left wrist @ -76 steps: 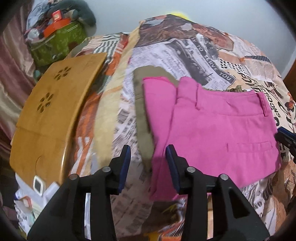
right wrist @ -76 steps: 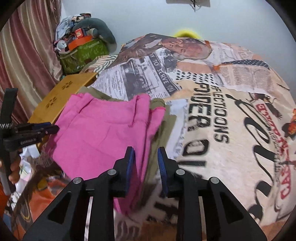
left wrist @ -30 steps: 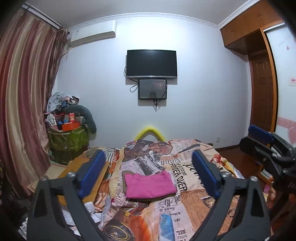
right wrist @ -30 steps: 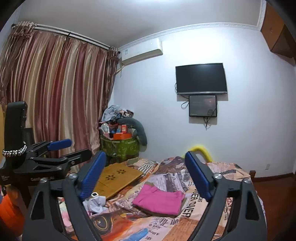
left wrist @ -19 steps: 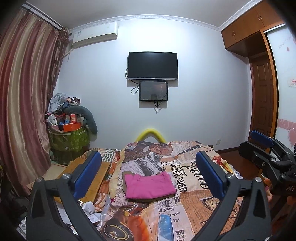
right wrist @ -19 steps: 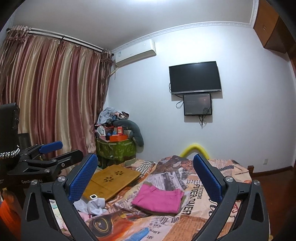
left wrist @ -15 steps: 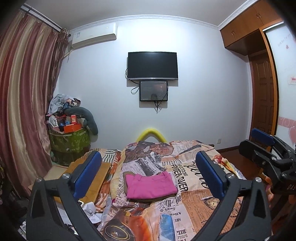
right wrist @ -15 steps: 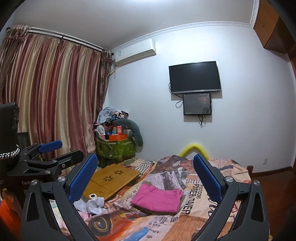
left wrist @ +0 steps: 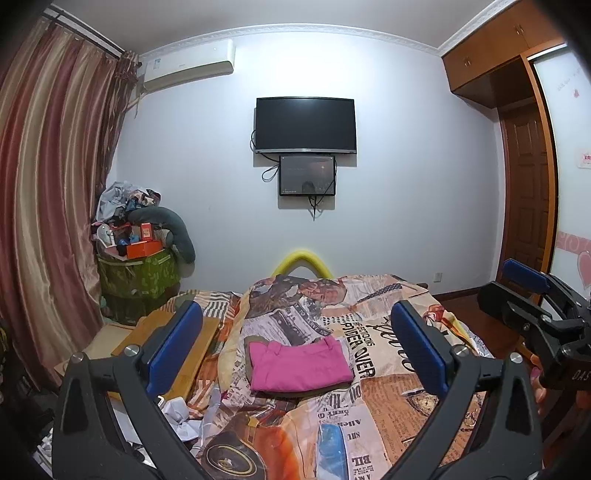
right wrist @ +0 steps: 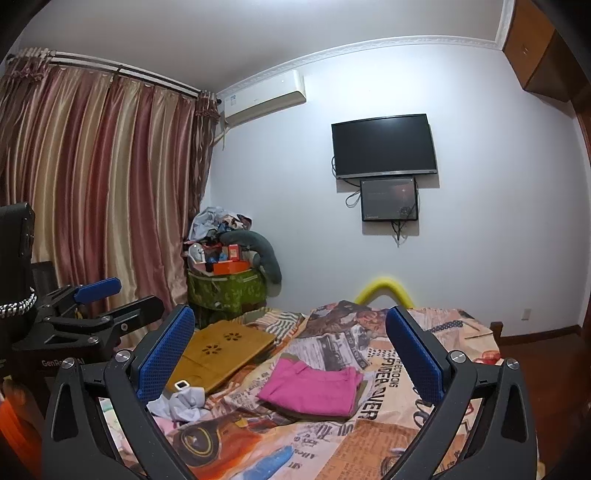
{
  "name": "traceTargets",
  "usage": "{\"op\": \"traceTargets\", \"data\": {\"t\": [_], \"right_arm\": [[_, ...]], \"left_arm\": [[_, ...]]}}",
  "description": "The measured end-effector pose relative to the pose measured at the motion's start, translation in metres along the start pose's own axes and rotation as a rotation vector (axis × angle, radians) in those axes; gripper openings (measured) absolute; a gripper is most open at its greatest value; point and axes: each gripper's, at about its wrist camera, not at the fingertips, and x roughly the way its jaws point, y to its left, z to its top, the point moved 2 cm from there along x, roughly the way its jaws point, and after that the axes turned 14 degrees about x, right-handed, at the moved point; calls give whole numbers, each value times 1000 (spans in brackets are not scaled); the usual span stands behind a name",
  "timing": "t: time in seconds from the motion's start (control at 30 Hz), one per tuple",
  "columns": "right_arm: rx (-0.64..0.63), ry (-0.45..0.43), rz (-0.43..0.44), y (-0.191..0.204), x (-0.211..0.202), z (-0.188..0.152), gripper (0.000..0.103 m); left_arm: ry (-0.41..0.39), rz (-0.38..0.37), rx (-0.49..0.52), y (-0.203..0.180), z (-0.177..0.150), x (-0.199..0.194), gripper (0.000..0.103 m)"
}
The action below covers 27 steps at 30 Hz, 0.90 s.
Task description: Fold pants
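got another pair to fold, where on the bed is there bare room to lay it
Bare bedspread lies right of the folded pink pants, and beyond them toward the far wall. The left side is crowded: wooden tray and crumpled cloths.

Cool, even indoor light, brightest on the ceiling (right wrist: 229, 33), perhaps from a lamp overhead. Strong fisheye bending and dark corners; centre sharp, frame edges soft.

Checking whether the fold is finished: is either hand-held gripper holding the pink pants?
No. The pink pants lie folded on the bed, apart from both open grippers.
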Motion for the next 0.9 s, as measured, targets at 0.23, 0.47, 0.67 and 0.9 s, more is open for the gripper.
{"op": "traceTargets", "data": {"t": [0.23,0.47,0.67,0.9], "right_arm": [[2,2,-6,-1,-2,3,103],[5,8,-11,-2,-2,4,103],[9,13,-16,-4,-3,2,103],[13,16,-18,-5,-2,2,103]], "left_arm": [[3,-14,8,-3,-1,1,103],[0,-24,10,-4,0,1,103],[0,-27,10,-5,0,2,103],[-3,-37,19,-6,3,5,103]]}}
